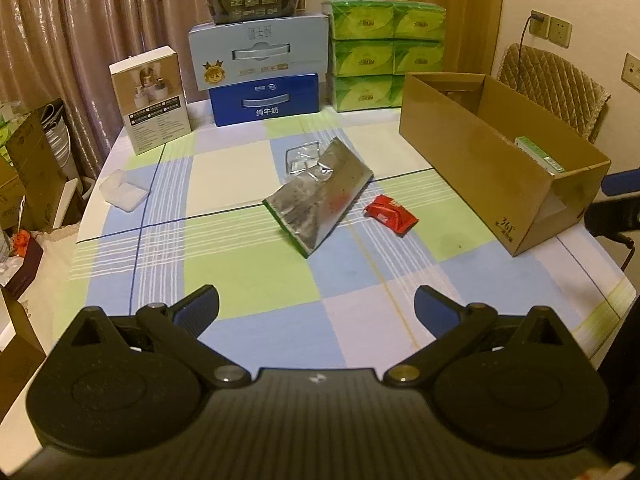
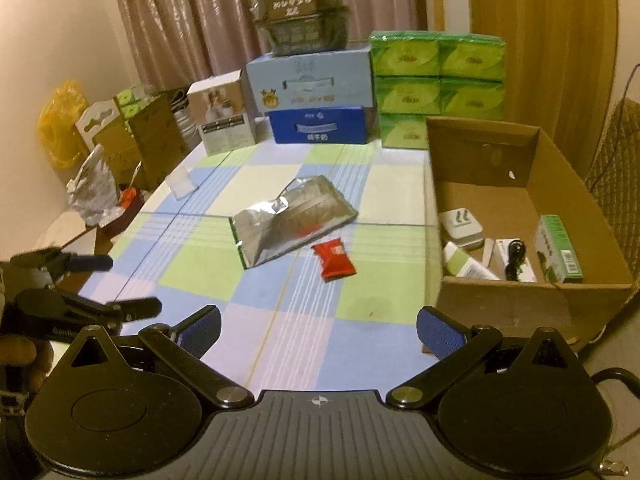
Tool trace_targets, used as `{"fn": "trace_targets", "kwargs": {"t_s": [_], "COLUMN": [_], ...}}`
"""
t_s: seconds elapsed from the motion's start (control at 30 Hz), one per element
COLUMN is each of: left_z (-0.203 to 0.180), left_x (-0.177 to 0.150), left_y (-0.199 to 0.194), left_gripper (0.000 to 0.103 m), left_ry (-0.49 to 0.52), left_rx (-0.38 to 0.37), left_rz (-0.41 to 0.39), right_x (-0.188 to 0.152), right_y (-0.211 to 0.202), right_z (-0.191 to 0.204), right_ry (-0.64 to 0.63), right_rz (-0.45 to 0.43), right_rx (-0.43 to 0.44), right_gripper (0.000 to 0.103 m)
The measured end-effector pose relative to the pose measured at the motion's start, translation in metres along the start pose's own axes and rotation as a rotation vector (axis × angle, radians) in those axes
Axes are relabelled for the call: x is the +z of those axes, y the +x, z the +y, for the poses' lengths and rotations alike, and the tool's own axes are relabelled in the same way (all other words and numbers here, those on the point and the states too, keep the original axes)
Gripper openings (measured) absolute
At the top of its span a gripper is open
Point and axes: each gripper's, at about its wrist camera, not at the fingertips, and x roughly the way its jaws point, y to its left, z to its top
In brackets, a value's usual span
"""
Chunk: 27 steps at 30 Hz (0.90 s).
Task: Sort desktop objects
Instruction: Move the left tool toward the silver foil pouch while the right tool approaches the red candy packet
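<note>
Both hand-held grippers are shown above a checked tablecloth [image 1: 248, 280], each with its jaws spread wide and nothing held: the left gripper [image 1: 316, 308] and the right gripper [image 2: 319, 330]. Three loose items remain on the cloth: a crumpled silver foil pouch [image 2: 292, 218] near the middle, a small red packet [image 2: 333, 260] just beside its near right corner, and a clear plastic case [image 1: 122, 190] well apart at the far left. An open cardboard box [image 2: 520, 304] stands at the right edge and already contains a white adapter [image 2: 460, 226], a green carton [image 2: 558, 254], a dark coiled cable [image 2: 515, 258] and other small pieces. The step in hand is judged to be a reach for one of the remaining items, most plausibly the red packet, which lies nearest the box. A good grasp would be made by lowering the right gripper until both pads straddle the packet's narrow width, closing only once the pouch's edge is cleared, so that the foil is not dragged along. The packet is soft and may deform; a gentle closure is advised.
</note>
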Motion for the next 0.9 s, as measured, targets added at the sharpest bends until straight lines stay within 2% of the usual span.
{"fn": "trace_targets", "kwargs": {"t_s": [0.47, 0.9], "left_z": [0.015, 0.02], "left_x": [0.007, 0.017], "left_y": [0.019, 0.063], "left_gripper": [0.102, 0.102], "left_ry": [0.033, 0.096], "left_rx": [-0.002, -0.031], "left_rz": [0.022, 0.066], "right_x": [-0.005, 0.0], "right_y": [0.043, 0.094], "right_z": [0.009, 0.011], "right_ry": [-0.043, -0.086], "right_rz": [0.044, 0.05], "right_rx": [0.021, 0.029], "right_gripper": [0.101, 0.101]}}
